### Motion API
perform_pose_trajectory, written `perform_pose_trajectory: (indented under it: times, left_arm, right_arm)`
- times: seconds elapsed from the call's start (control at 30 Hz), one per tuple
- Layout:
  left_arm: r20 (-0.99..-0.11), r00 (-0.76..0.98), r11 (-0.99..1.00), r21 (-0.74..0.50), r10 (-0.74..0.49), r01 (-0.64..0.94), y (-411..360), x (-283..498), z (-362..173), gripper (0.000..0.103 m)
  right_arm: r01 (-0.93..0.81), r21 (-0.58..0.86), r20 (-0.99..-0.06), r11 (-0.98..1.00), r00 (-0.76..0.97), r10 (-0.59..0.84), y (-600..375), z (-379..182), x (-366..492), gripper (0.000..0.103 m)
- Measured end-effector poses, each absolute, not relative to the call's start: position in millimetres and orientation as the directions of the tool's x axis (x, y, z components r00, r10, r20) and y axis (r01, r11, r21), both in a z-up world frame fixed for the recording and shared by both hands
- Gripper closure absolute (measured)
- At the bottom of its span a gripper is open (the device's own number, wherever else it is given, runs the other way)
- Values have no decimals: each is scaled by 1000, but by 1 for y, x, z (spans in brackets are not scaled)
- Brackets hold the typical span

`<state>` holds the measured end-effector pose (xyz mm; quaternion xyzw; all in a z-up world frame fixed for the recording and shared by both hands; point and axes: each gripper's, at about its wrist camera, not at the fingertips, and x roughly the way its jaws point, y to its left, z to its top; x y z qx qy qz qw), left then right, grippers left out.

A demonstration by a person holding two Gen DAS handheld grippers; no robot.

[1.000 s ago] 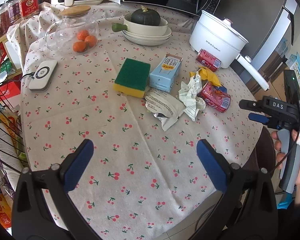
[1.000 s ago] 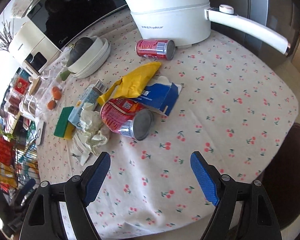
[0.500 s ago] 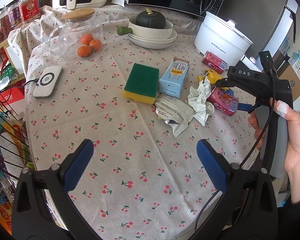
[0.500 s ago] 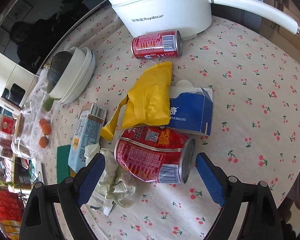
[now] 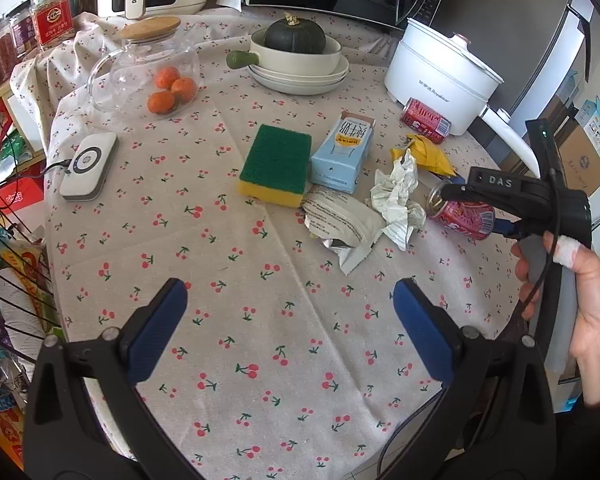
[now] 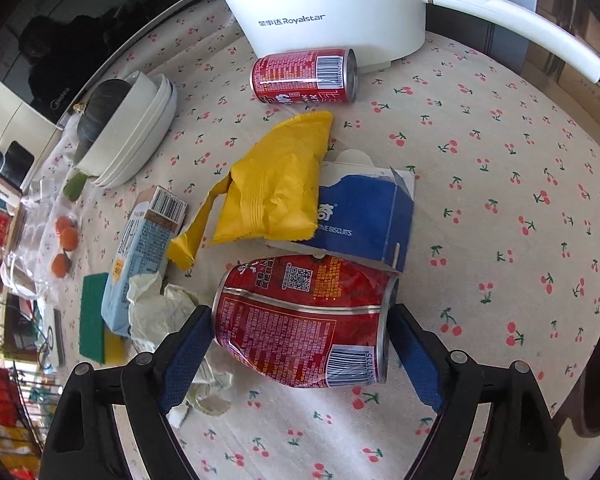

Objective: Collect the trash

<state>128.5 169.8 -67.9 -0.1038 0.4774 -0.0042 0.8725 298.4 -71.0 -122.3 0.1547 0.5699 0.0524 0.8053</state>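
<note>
A dented red can (image 6: 304, 320) lies on its side between the blue pads of my right gripper (image 6: 300, 352); the jaws are open, one at each end of the can. The can also shows in the left wrist view (image 5: 466, 214). Behind it lie a yellow wrapper (image 6: 276, 188), a blue biscuit box (image 6: 364, 220), a second red can (image 6: 306, 76), crumpled paper (image 6: 160, 312) and a light blue carton (image 6: 144, 236). My left gripper (image 5: 290, 328) is open and empty above bare cloth near the table's front. A flat foil wrapper (image 5: 340, 220) lies beside the paper.
A white electric pot (image 5: 440, 80) with a long handle stands at the back right. A green-yellow sponge (image 5: 276, 164), a glass jar with oranges (image 5: 152, 72), stacked bowls with a squash (image 5: 296, 56) and a white charger (image 5: 90, 164) sit on the cherry-print tablecloth (image 5: 240, 320).
My right gripper has moved forward over the table until the dented can lies between its pads. My left gripper has shifted slightly and stays open.
</note>
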Motion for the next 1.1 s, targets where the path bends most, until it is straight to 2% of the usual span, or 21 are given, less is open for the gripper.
perform_pose_trajectory:
  times: [0.2,0.43,0.53,0.63,0.7,0.77,0.8,0.83,0.87,0.93,1.0,1.1]
  left_arm:
    - [-801,558,968,-251,-218,19,135,142,-64,1]
    - [-791,600,986,-21,-118,167,72,163,-74,1]
    - [-796,599,976,52,-87,210,58,177,-86,5]
    - [-810,581,967,75,-83,242,49,192,-102,14]
    - [-816,573,961,93,-76,261,43,202,-112,24]
    - [-820,568,958,105,-69,268,36,211,-118,27]
    - [-821,567,957,107,-69,270,34,215,-120,29]
    - [-821,566,957,108,-66,269,31,219,-123,30]
    - [-824,563,958,107,-65,266,30,223,-125,31]
    - [-824,564,961,111,-53,252,29,229,-128,37]
    - [-828,559,969,92,-54,230,32,235,-130,48]
    - [-826,561,978,65,-60,200,35,237,-132,57]
  right_arm:
    - [33,302,-893,953,359,271,-111,-104,265,14]
    - [-36,265,-875,964,411,256,-157,-92,226,14]
    - [-35,296,-879,955,382,286,-172,-92,224,15]
    - [-61,274,-872,960,404,275,-186,-85,219,15]
    - [-82,228,-877,970,415,242,-194,-83,217,16]
    - [-83,223,-880,971,411,237,-203,-85,216,16]
    - [-81,234,-881,969,404,247,-208,-87,216,21]
    - [-85,246,-882,966,393,259,-212,-88,216,31]
    - [-87,256,-882,963,386,270,-216,-89,215,33]
    - [-87,262,-882,961,383,275,-222,-90,215,33]
    - [-93,284,-880,954,370,297,-225,-95,216,33]
    - [-88,331,-882,940,325,341,-225,-111,221,33]
